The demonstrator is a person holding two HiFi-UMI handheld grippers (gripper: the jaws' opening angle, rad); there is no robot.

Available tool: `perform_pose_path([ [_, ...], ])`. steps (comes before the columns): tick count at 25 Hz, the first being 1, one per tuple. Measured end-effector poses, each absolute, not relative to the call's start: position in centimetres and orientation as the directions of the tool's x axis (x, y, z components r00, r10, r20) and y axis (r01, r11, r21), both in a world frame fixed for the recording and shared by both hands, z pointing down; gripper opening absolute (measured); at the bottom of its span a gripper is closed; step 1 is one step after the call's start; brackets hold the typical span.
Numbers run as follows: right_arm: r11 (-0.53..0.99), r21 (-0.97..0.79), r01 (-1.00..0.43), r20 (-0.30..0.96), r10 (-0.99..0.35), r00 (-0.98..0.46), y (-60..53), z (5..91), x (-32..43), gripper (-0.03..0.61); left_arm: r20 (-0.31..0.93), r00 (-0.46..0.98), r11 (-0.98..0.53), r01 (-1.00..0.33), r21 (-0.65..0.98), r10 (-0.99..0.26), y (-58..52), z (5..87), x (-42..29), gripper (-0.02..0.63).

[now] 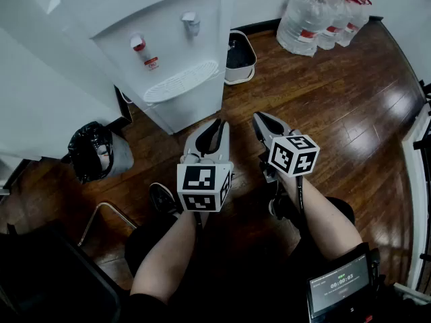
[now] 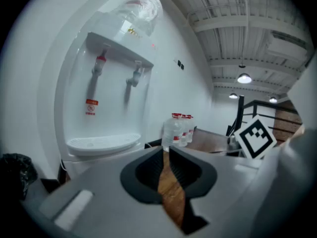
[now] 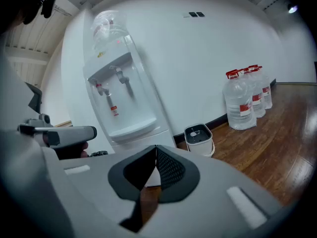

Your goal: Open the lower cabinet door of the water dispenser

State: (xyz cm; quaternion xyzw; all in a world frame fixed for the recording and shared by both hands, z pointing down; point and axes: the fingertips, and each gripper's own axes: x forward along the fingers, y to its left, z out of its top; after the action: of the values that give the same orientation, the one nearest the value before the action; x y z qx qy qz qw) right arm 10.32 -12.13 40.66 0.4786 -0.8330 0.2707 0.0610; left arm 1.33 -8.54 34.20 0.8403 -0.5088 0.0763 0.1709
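Note:
The white water dispenser [image 1: 168, 52] stands ahead with two taps and a drip tray; its lower cabinet door [image 1: 192, 106] is closed. Both grippers hover over the wood floor just in front of it, touching nothing. My left gripper [image 1: 217, 123] points at the cabinet's lower right corner. Its jaws stand a narrow slit apart with only floor showing between them [image 2: 164, 152]. To its right, my right gripper [image 1: 259, 118] is shut and empty [image 3: 155, 148]. In the right gripper view the dispenser [image 3: 124, 98] is left of centre, its lower door [image 3: 146, 139] partly hidden behind the jaws.
A small white bin [image 1: 239, 58] sits right of the dispenser. Several large water bottles [image 1: 316, 19] stand by the far wall. A black-bagged bin [image 1: 94, 152] is at the left, a metal frame [image 1: 101, 214] below it. A railing [image 1: 421, 153] runs along the right edge.

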Motion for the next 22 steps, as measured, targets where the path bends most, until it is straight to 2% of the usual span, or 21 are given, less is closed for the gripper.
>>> perform_pose_path([
  [5,0.523,-0.375,-0.765,0.377,-0.668,-0.642,-15.7,41.8,8.1,0.016,0.323,0.522,-0.458,-0.851,0.255,-0.790,-11.6,34.9,2.2,0.077],
  [8,0.617,-0.327,-0.716,0.422,-0.582,-0.695,-17.8,43.2,6.5,0.126,0.344,0.551,-0.496,-0.834,0.240,-0.760,-13.3,35.7,2.4,0.083],
  [12,0.692,-0.296,-0.658,0.489,-0.482,-0.727,-21.7,46.3,5.8,0.211,0.400,0.586,-0.526,-0.810,0.261,-0.704,-15.8,37.2,2.1,0.086],
  [14,0.769,-0.214,-0.603,0.522,-0.432,-0.736,-23.7,47.8,5.3,0.292,0.409,0.614,-0.535,-0.789,0.301,-0.676,-16.6,37.3,1.9,0.094],
  [15,0.810,-0.161,-0.564,0.541,-0.405,-0.737,-24.7,48.5,4.9,0.313,0.405,0.626,-0.535,-0.780,0.325,-0.667,-16.9,37.1,1.8,0.094],
  [18,0.898,-0.061,-0.435,0.579,-0.323,-0.749,-26.7,49.8,3.2,0.333,0.398,0.649,-0.527,-0.760,0.381,-0.648,-17.7,36.9,1.4,0.094],
  [22,0.923,-0.062,-0.380,0.570,-0.279,-0.772,-28.9,50.8,1.1,0.341,0.438,0.660,-0.520,-0.751,0.407,-0.610,-17.4,38.2,2.0,0.094],
])
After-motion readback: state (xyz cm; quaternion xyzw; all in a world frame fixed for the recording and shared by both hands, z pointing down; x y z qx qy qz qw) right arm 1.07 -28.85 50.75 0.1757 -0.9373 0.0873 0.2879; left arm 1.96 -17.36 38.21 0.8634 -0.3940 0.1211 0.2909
